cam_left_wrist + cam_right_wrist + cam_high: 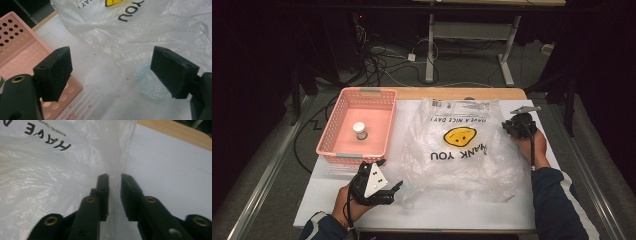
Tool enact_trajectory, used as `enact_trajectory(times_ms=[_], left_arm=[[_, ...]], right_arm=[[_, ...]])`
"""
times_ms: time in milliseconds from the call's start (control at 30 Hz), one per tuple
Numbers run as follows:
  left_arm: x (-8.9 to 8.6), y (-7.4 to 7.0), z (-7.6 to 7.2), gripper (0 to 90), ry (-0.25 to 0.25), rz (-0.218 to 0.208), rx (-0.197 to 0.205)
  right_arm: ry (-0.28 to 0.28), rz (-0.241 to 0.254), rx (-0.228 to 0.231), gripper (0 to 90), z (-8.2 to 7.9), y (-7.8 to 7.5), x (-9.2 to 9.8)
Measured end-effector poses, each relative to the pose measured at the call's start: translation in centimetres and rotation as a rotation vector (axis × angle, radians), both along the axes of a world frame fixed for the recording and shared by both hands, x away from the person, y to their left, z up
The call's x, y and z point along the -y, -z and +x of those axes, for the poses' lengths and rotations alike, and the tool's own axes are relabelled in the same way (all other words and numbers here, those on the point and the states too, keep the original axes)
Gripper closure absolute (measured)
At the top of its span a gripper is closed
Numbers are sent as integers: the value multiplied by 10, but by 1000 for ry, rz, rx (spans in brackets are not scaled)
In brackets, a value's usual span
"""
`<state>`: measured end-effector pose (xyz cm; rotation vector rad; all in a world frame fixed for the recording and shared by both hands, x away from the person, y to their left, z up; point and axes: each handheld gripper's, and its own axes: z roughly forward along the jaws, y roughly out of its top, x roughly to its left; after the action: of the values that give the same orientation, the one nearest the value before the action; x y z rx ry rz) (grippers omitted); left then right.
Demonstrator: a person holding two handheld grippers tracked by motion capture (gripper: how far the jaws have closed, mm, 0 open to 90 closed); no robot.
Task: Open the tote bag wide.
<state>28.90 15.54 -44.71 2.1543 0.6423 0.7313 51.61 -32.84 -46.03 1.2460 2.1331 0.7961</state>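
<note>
- Left gripper (394, 190) sits near the front edge of the table (462, 212), held in the person's left hand (349, 202), grey three-cornered plate on top
- Left gripper view: its jaws stand wide apart with nothing between them, the gripper (112, 72) hovering over the white table cover (105, 82); small reddish specks on the cover below
- Left jaw lies over the near corner of the pink basket (17, 50); right jaw lies over the near edge of the plastic bag (140, 37)
- A faint blue ring shows through the bag film just beside the right jaw
- Plastic bag (462, 150) lies crumpled flat in the middle of the table, clear, printed with a yellow face and "THANK YOU" and "HAVE A NICE DAY", lettering upside down from the person's side
- Right gripper (507, 126) is at the bag's right edge, farther back, held in the right hand (537, 145); dark sleeve with a white stripe
- Right gripper view: the gripper (115, 180) has its jaws nearly together, clamped on a gathered fold of the plastic bag (50, 175) running up between them
- Pink basket (357, 95) stands at the table's left, well apart from the right gripper, just beside the bag
- A small white jar (360, 130) stands upright inside the basket, about its middle
- Beyond the table: cables (382, 65) on the floor and white table legs (430, 50)
</note>
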Motion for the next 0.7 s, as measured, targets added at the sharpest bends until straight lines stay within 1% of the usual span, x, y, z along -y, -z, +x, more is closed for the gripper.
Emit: enact_trajectory(times_ms=[67,133,167,267,300,367,433,500,533,567,633,700], left_arm=[[0,0,0,169,1,6,0],[0,0,0,169,1,5,0],[0,0,0,169,0,7,0],[-1,0,0,169,-3,7,2],[-1,0,0,169,-3,8,2],[-2,0,0,169,-4,10,3],[-4,0,0,170,-8,10,4],[-5,-1,0,170,-12,10,5],[-7,-1,0,170,-19,9,7],[-7,-1,0,170,-21,9,6],[-8,-1,0,169,-24,10,8],[-9,-3,-1,170,-27,8,17]], right_arm=[[14,-8,-1,868,-1,-1,1],[17,2,-5,893,-1,-1,4],[27,-7,-3,900,-2,-2,4],[62,-9,-3,900,-4,-4,9],[71,-7,-9,900,-6,-5,11],[75,11,-15,900,-10,-6,15],[81,19,-14,900,-18,-7,19],[82,36,-23,900,-26,-9,23],[84,34,-13,900,-31,-10,25],[83,25,-15,900,-36,-11,26],[75,32,-10,900,-47,-12,30],[66,29,-10,900,-59,-14,31]])
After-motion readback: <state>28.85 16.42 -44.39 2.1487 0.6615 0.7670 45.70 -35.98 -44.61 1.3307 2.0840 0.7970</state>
